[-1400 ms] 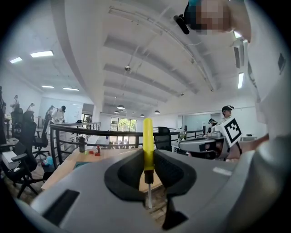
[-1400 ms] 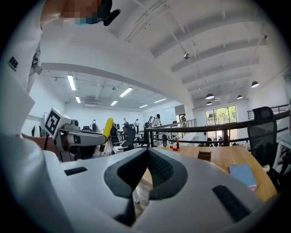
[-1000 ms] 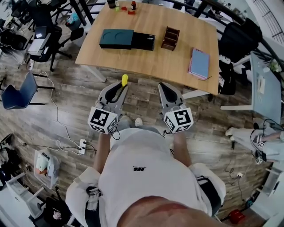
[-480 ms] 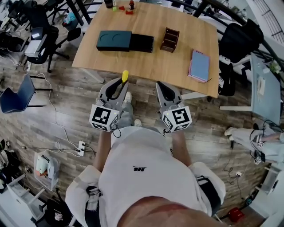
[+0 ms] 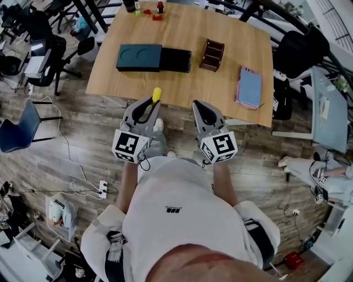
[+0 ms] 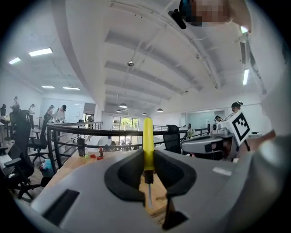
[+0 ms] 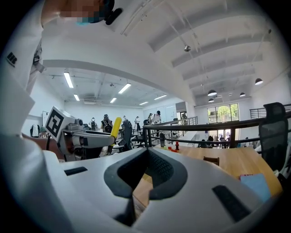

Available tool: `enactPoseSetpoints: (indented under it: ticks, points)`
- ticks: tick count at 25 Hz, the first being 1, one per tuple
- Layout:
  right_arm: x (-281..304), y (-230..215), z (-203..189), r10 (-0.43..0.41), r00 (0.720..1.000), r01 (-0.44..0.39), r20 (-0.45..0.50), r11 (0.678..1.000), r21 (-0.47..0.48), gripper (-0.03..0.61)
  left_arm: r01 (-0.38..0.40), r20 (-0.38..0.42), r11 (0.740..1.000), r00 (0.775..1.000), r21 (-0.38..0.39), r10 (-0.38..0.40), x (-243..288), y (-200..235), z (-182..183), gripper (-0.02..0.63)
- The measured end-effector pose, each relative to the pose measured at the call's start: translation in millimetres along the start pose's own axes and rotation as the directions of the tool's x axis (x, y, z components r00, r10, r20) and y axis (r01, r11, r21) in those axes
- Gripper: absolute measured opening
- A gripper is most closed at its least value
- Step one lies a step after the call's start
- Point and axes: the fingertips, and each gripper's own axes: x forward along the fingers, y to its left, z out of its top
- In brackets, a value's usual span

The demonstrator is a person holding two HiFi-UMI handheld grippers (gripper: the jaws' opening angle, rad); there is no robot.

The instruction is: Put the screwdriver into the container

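Note:
My left gripper (image 5: 149, 106) is shut on a screwdriver (image 5: 156, 94), whose yellow handle sticks up past the jaw tips. In the left gripper view the screwdriver (image 6: 148, 145) stands upright between the dark pads, its metal shaft pointing down. The right gripper (image 5: 199, 107) is level with the left one, shut and with nothing in it (image 7: 145, 153). Both hover over the floor just short of the wooden table (image 5: 231, 33). A brown wooden container (image 5: 212, 55) with compartments stands on the table, ahead of the right gripper.
On the table lie a dark teal box (image 5: 139, 57), a black box (image 5: 175, 59) joined to it, a pink-and-blue notebook (image 5: 250, 88) at the right, and small red and green items (image 5: 150, 11) at the far edge. Office chairs (image 5: 33, 41) stand at the left.
The table has come a little closer in the head view. Both grippers keep their pose, the left one still holding the screwdriver.

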Motion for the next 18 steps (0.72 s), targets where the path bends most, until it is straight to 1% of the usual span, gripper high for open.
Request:
enactPoseSetpoints:
  ticks: [9, 18]
  points:
    - [68.0, -29.3, 4.9, -0.055, 0.998, 0.056, -0.036, 0.998, 0.024, -0.005, 0.071, -0.040, 0.997, 0.997, -0.020, -0.072, 52.4, 60.5, 0.0, 0.075]
    - [131.5, -58.3, 2.5, -0.120, 0.989, 0.123, -0.081, 0.991, 0.042, -0.005, 0.160, -0.065, 0.985, 0.984, -0.059, -0.164, 109.5, 113.9, -6.9, 0.075]
